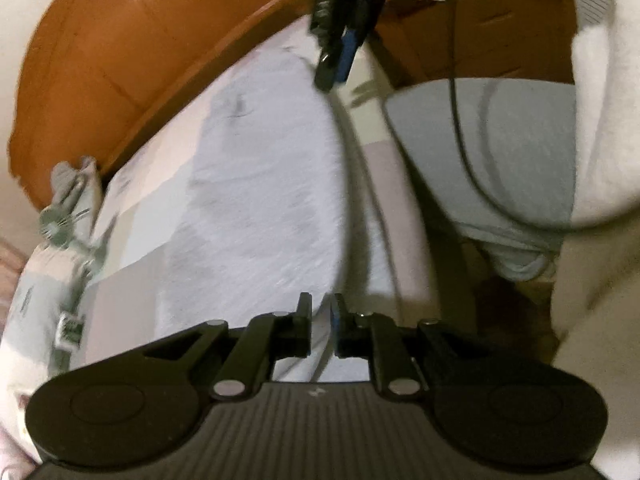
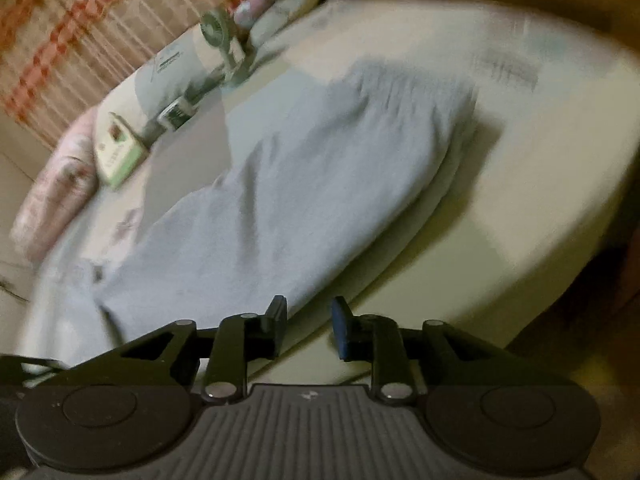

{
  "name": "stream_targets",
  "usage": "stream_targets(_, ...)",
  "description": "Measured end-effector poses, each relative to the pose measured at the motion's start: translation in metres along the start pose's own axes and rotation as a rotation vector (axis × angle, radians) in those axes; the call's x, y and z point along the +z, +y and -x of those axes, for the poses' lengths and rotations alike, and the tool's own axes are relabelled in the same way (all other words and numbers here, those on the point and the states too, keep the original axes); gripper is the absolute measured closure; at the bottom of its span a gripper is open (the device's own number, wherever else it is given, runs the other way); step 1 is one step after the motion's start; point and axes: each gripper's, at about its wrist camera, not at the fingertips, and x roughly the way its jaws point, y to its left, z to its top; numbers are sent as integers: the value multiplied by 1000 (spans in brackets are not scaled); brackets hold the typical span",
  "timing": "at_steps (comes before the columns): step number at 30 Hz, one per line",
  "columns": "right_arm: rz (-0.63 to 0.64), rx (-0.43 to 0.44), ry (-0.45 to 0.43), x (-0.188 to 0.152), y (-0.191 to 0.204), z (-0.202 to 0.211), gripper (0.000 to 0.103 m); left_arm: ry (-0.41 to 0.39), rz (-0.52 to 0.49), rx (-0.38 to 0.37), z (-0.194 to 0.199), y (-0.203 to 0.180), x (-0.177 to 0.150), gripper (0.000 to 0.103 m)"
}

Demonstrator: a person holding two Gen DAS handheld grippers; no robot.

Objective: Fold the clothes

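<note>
A grey garment (image 2: 288,184) lies spread along the bed (image 2: 520,152), reaching its near edge. The left gripper (image 1: 322,328) has its fingers slightly apart, gripping nothing. The right gripper (image 2: 310,328) hovers at the near edge, fingers partly open and empty.
</note>
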Motion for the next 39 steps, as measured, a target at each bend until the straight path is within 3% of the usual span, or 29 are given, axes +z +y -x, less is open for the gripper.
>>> stream_targets(3, 139, -53, -97, 11, 17, 8, 55, 15, 70, 65, 7, 21, -8, 90)
stream_targets(7, 232, -102, -123, 24, 25, -22, 54, 36, 174, 151, -14, 46, -7, 89)
stream_targets(10, 215, -141, -73, 27, 11, -49, 54, 55, 277, 135, -37, 54, -10, 87)
stream_targets(13, 197, -153, -65, 19, -1, -51, 54, 124, 387, 86, -50, 52, -22, 87)
stream_targets(16, 197, -168, -53, 17, -2, -47, 53, 175, 450, 60, -49, 38, -40, 89)
stream_targets(19, 210, -182, -46, 16, 5, -41, 52, 175, 469, 90, -32, 32, -45, 87)
stream_targets(20, 215, -166, -53, 17, 10, -38, 52, 177, 499, 93, -25, 36, -45, 84)
stream_targets(21, 221, -144, -62, 19, 17, -34, 50, 175, 542, 96, -17, 41, -45, 73)
stream_targets(22, 227, -112, -67, 20, 24, -31, 47, 173, 585, 98, -9, 46, -45, 55)
stream_targets(24, 256, -35, -69, 20, 43, -26, 44, 169, 691, 99, 4, 58, -47, 38)
stream_targets(30, 402, 211, 54, 1, 108, -41, 39, 216, 1002, 93, 23, 85, -82, 25)
stream_targets(35, 456, 415, 202, -16, 157, -71, 38, 283, 1168, 71, 27, 89, -119, 24)
stream_targets(39, 482, 466, 289, -23, 184, -98, 37, 310, 1220, 74, 29, 87, -137, 23)
